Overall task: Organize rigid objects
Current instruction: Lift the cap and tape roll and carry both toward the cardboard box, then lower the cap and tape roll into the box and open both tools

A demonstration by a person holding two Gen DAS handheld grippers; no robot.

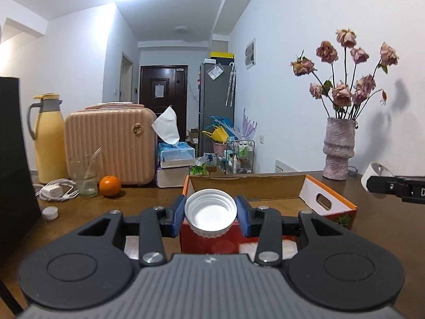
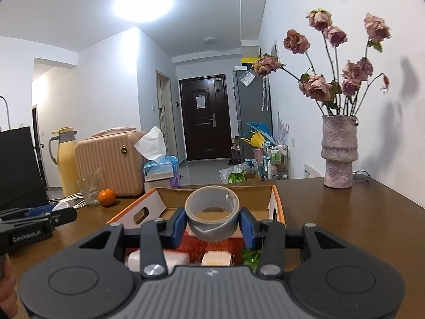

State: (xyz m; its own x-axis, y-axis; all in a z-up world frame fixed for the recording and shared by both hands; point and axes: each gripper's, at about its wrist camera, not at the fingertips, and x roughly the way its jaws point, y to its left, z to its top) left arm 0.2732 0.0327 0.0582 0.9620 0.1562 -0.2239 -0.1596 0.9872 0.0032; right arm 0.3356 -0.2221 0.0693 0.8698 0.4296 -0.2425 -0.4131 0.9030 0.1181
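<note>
Above the box (image 1: 329, 207), each hand-held gripper holds something: left (image 1: 210, 214) a white cap (image 1: 210, 211), right (image 2: 212, 219) a tape roll (image 2: 211, 216); a loose squeeze could drop either outside.

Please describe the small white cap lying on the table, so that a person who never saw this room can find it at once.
Start at the peach ribbed suitcase on the left of the wooden table. In front of it stand a drinking glass and an orange; the small white cap lies nearer, beside the white charger cable. Unlike the larger white lid held in the left gripper, it rests alone on the table.
</note>
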